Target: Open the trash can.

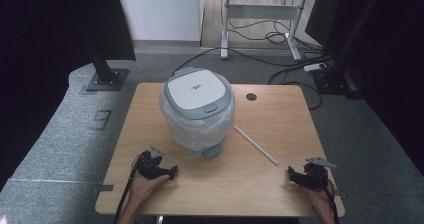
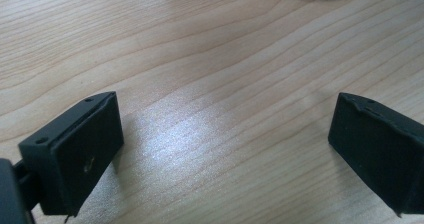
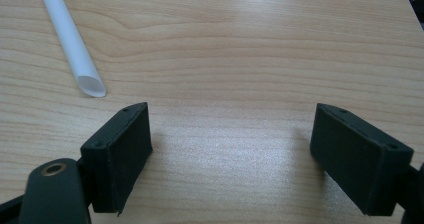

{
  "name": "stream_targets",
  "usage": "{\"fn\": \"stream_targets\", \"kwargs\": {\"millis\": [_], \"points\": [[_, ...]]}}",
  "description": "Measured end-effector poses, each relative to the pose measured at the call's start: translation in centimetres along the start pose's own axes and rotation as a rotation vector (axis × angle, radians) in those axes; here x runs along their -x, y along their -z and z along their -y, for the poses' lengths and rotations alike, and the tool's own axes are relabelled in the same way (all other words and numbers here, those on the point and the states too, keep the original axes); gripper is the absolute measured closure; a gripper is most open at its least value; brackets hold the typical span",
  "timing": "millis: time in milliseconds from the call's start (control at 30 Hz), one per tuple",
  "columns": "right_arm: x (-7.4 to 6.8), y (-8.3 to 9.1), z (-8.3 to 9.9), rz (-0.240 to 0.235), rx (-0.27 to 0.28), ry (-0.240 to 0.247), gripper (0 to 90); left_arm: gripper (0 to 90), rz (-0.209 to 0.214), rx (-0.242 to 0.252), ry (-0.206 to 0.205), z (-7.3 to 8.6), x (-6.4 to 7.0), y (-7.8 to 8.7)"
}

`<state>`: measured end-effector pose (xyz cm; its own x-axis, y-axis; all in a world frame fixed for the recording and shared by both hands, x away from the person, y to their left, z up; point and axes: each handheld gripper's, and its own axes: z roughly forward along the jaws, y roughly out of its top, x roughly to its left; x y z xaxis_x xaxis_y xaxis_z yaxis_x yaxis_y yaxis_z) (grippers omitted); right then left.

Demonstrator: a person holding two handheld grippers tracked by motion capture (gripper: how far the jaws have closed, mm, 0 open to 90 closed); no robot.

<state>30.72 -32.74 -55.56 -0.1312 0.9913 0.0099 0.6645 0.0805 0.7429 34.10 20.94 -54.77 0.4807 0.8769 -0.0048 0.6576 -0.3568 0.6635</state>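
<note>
- Wooden tabletop [image 1: 280,134] stood on grey carpet, with dark curtains at both sides and loose cables on the floor beyond the far edge.
- Rice cooker [image 1: 198,109], lid down and body wrapped in clear plastic, sat toward the far edge, a little left of middle.
- White tube [image 1: 255,144] lay slantwise just right of the cooker, its near end pointing at the near right corner.
- Left gripper [image 1: 172,172] rested by the near edge, left of middle, jaws spread wide and holding nothing; the cooker's base was near it.
- Right gripper [image 1: 291,172] rested close to the near right corner, jaws likewise parted and empty; in the right gripper view the tube's cut end [image 3: 92,85] lay just ahead and left of them.
- Risk, as judged: the tube was round and light, so a jaw landing off-centre could roll it away or toward the right edge.
- Risk: the plastic wrap looked slippery; a squeeze on the cooker's side might slide off.
- Risk: a one-sided push could shove the cooker toward the far edge.
</note>
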Motion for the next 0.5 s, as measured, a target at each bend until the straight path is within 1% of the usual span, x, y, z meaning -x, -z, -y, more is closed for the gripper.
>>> {"fn": "stream_targets", "kwargs": {"millis": [100, 200, 267, 300, 333, 500], "points": [[0.04, -0.06, -0.05, -0.001, 0.000, 0.003, 15.9, 2.7, -0.003, 0.004, 0.005, 0.02, -0.07, 0.08], [0.06, -0.11, -0.09, -0.001, 0.000, 0.004, 15.9, 6.5, -0.015, 0.012, 0.013, 0.06, -0.17, 0.20], [0.06, -0.12, -0.11, -0.001, 0.000, 0.004, 15.9, 13.0, -0.034, 0.023, 0.029, 0.09, -0.31, 0.39], [0.06, -0.12, -0.11, -0.001, 0.000, 0.004, 15.9, 14.9, -0.034, 0.023, 0.029, 0.09, -0.31, 0.39], [0.06, -0.13, -0.12, -0.001, 0.000, 0.004, 16.0, 14.9, -0.044, 0.025, 0.029, 0.12, -0.37, 0.45], [0.02, -0.18, -0.17, 0.003, -0.001, 0.000, 16.0, 18.8, -0.056, 0.033, 0.051, 0.31, -0.74, 0.65]]}}
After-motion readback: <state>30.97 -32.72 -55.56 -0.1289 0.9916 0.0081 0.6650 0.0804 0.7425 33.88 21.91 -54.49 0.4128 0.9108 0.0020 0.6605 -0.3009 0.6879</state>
